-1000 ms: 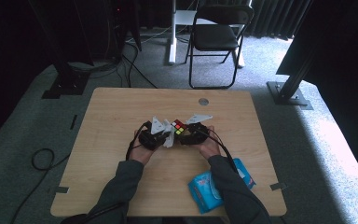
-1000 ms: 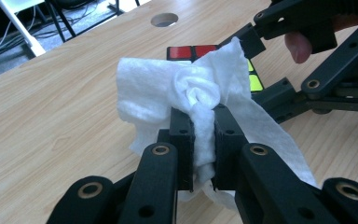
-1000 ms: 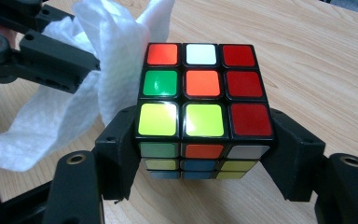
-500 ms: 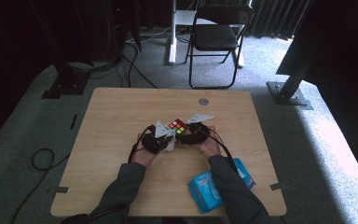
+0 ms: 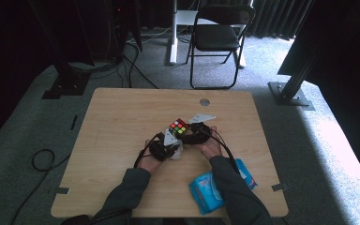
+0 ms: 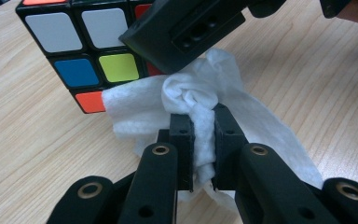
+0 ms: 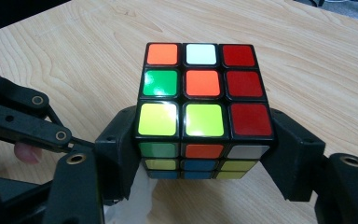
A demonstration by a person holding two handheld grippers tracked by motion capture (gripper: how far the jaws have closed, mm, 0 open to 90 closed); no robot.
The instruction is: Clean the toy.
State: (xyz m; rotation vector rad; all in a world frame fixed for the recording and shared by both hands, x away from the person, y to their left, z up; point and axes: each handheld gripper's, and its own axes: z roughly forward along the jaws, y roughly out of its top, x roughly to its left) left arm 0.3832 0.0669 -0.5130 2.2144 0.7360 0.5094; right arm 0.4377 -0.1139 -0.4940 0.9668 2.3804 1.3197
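Note:
A scrambled Rubik's cube [image 7: 203, 84] is clamped between the two black jaws of my right gripper [image 7: 204, 156], a little above the wooden table [image 5: 122, 122]. From above, the cube [image 5: 179, 126] sits at the table's middle with the right gripper [image 5: 190, 133] just behind it. My left gripper [image 6: 203, 123] is shut on a crumpled white wipe [image 6: 191, 95], which lies just below the cube's [image 6: 74, 46] lower corner. From above, the left gripper [image 5: 171, 146] and the wipe [image 5: 176, 153] sit just in front of the cube on its left.
A blue pack of wipes [image 5: 215, 185] lies near the table's front edge under the person's right forearm. A round hole [image 5: 205, 101] marks the far side. A folding chair [image 5: 218, 35] stands beyond the table.
The left gripper with the wipe has dropped lower and drawn back toward the person, below the cube. The right gripper and the cube have stayed put.

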